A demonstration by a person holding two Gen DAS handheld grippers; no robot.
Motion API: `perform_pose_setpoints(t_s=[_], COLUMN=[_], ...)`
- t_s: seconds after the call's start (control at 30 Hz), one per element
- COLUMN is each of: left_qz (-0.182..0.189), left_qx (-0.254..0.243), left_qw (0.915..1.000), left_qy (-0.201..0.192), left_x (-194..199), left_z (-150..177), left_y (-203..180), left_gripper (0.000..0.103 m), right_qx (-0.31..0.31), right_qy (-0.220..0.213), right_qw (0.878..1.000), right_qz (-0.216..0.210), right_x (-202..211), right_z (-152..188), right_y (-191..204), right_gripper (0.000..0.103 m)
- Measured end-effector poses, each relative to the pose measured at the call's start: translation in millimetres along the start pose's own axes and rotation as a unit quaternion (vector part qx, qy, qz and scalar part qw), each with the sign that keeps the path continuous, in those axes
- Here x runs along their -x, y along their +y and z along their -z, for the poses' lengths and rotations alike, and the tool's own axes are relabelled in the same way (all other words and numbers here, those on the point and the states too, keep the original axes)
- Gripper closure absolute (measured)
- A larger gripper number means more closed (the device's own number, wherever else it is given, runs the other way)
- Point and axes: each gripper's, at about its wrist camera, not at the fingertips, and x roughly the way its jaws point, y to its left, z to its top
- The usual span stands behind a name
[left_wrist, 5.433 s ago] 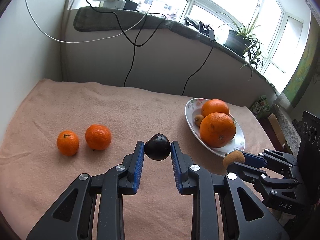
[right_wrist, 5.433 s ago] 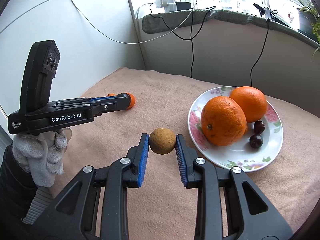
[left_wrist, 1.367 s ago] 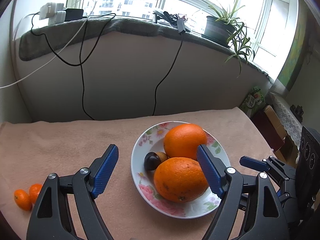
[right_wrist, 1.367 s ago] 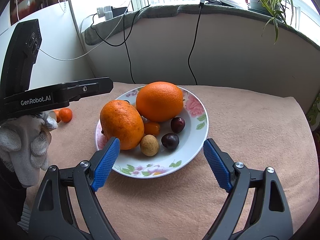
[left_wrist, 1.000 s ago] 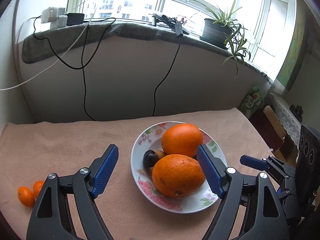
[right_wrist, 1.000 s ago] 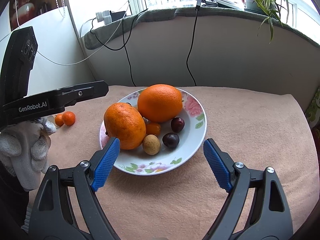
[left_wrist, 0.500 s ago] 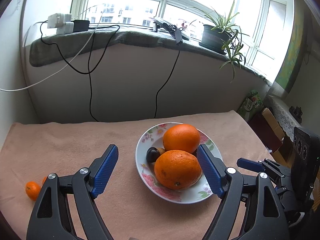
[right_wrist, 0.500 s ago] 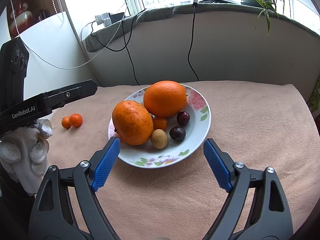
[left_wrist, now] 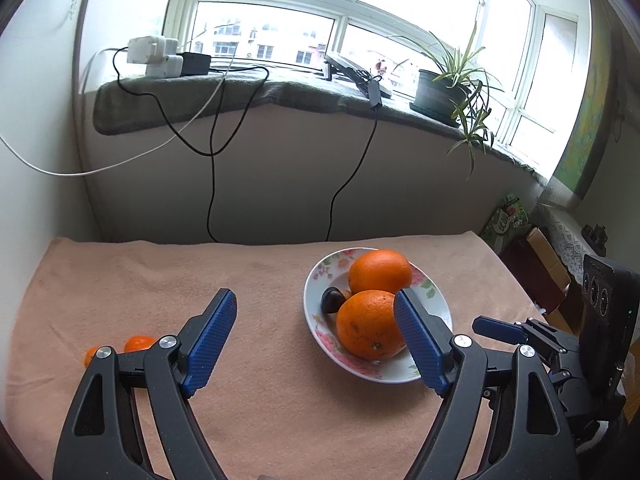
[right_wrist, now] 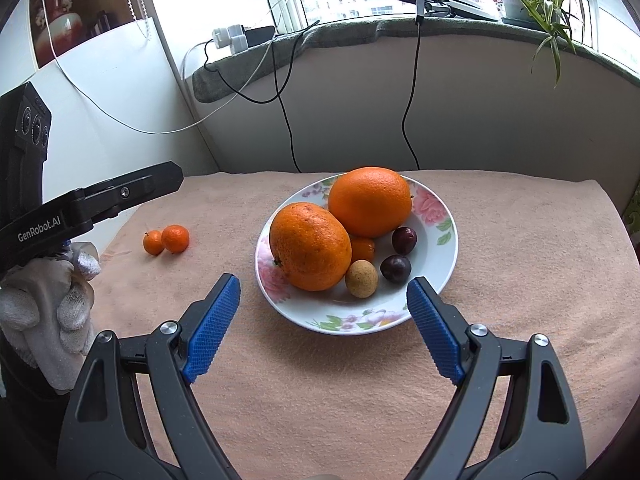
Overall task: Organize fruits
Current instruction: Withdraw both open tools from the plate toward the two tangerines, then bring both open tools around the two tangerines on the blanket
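Left hand-held gripper (left_wrist: 316, 312) pad hides front orange (left_wrist: 366, 326) edge.

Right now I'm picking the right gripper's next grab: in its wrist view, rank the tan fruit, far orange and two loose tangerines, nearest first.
1. Tan fruit, plate's near side, just ahead.
2. Far orange, plate's back.
3. Tangerines, off left on the cloth.

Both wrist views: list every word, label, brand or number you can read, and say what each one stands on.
"GenRobot.AI": white lettering on the side of the left gripper, seen in the right wrist view.
Green carton on the floor beyond the table's right end, left wrist view: it carries print, too blurred to read.
Nothing else legible: the flowered plate bears only painted flowers, and the right gripper shows no lettering.
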Motion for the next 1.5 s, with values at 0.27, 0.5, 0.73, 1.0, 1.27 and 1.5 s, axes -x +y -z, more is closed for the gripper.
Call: perform_pose_setpoints(t_s=[0.27, 0.5, 0.73, 1.0, 1.27, 1.5], left_qz=[-0.019, -0.039, -0.064, -0.082, -0.079, -0.080], left_qx=[0.006, 0.021, 0.055, 0.080, 0.081, 0.069], left_qw=[0.9998, 0.9990, 0.9963, 0.9926, 0.9922, 0.9924], left_qy=[-0.008, -0.008, 0.014, 0.041, 0.053, 0.064], left_x=[19, 35, 45, 42, 29, 14], left_z=[9, 26, 59, 81, 78, 76], left_y=[17, 49, 96, 133, 149, 157], left_gripper=[0.022, 0.022, 0.022, 0.031, 0.047, 0.055], right_qx=[0.002, 0.034, 0.077, 0.105, 0.094, 0.074], right_qy=[-0.013, -0.008, 0.013, 0.031, 0.058, 0.089], right_qw=[1.000, 0.999, 0.995, 0.990, 0.985, 0.982], right_qz=[-0.013, -0.020, -0.056, -0.090, -0.130, -0.150], right_x=[-4, -13, -29, -59, -100, -137], right_z=[0, -6, -9, -12, -23, -29], right_y=[15, 38, 72, 100, 112, 125], right_gripper=[0.015, 0.015, 0.015, 0.015, 0.017, 0.023])
